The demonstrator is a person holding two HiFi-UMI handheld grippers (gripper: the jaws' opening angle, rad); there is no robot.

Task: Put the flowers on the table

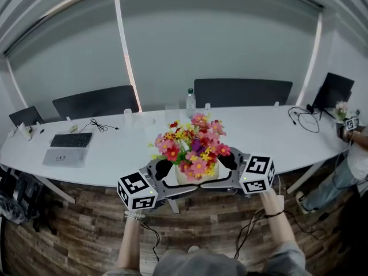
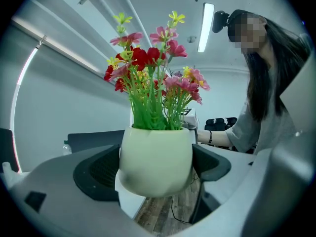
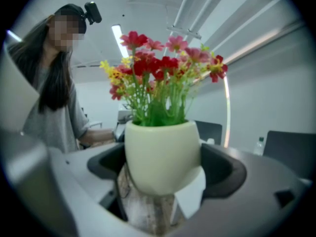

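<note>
Fingers (image 2: 98, 169) of the left gripper (image 1: 172, 177) are clamped on one side of a rounded cream pot (image 1: 195, 176). The right gripper (image 1: 225, 171) grips the opposite side. The pot holds red, pink and yellow flowers (image 1: 192, 145). It hangs in the air at the near edge of a long white table (image 1: 115, 154), with wooden floor (image 1: 86, 234) showing beneath. The smooth, curved pot might slip or tilt if the grippers move unevenly, and it could topple off if set too near the edge.
</note>
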